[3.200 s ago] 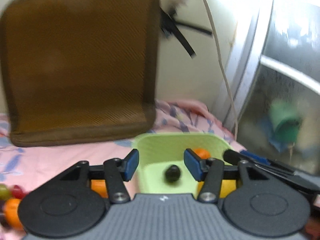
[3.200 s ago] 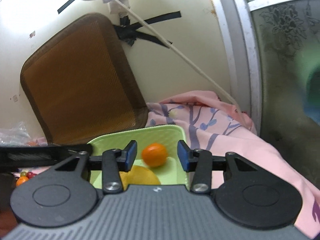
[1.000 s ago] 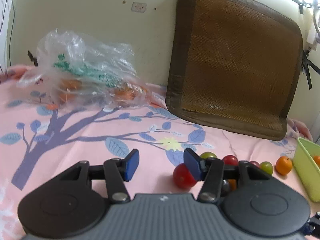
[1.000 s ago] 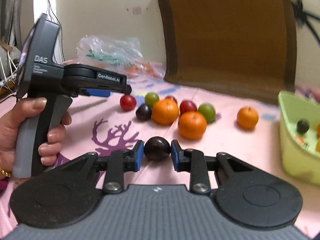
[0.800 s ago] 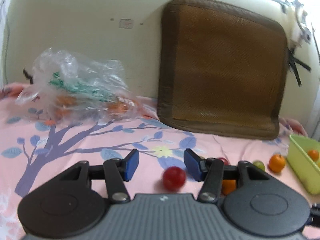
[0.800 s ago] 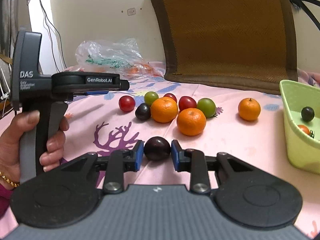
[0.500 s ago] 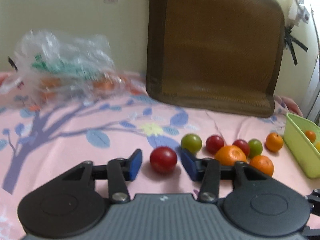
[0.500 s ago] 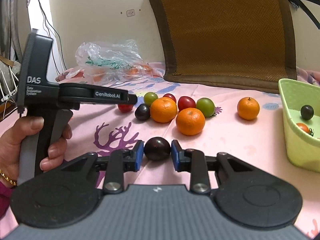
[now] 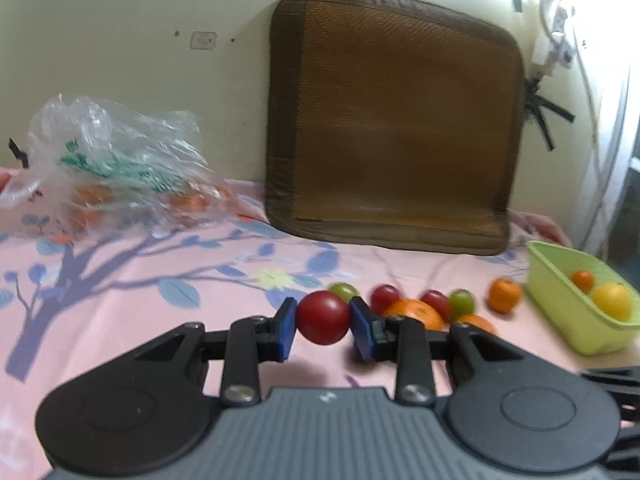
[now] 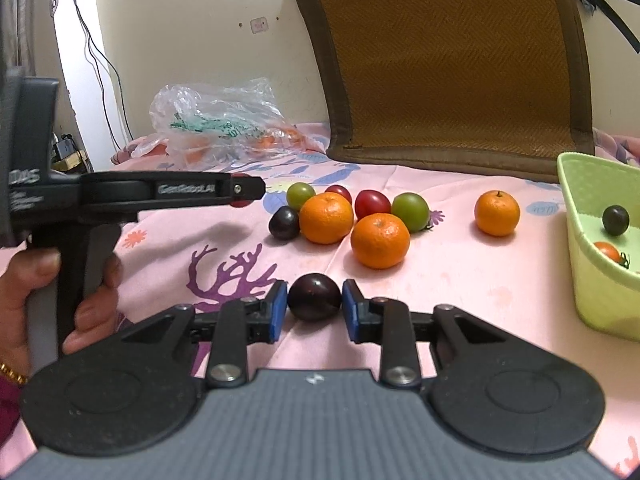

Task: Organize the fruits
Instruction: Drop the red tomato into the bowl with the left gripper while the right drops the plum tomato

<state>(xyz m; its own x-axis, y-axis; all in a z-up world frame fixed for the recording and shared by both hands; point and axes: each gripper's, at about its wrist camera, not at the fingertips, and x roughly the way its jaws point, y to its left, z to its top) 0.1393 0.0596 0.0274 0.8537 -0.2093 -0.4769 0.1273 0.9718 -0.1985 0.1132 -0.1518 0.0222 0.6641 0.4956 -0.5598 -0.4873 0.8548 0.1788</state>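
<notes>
Pinching a red fruit [image 9: 322,317] at lower centre of its own view, the left gripper [image 9: 322,330] now has both blue pads pressed against the fruit's sides; half a second ago the pads were spread with the fruit lying loose between them, so the grasp has only just closed. In the right wrist view the right gripper [image 10: 314,305] still clamps a dark plum [image 10: 314,297] at lower centre, unchanged over the last second, just above the pink cloth [image 10: 460,280].

Both tools are therefore loaded, which suggests the next step is carrying both pieces to the green basket [image 10: 592,300] at the right edge of the frame, where a dark fruit [image 10: 615,220] and a small red one [image 10: 608,253] already lie.

Left of the basket, mid-frame, a cluster remains on the cloth: two oranges [image 10: 326,218], green and red fruits, another dark plum [image 10: 284,223], and a lone orange [image 10: 497,213] nearer the basket. Much sorting is left.

Behind, a brown cushion [image 10: 444,60] leans on the wall, with a plastic bag [image 10: 216,120] at upper left.
</notes>
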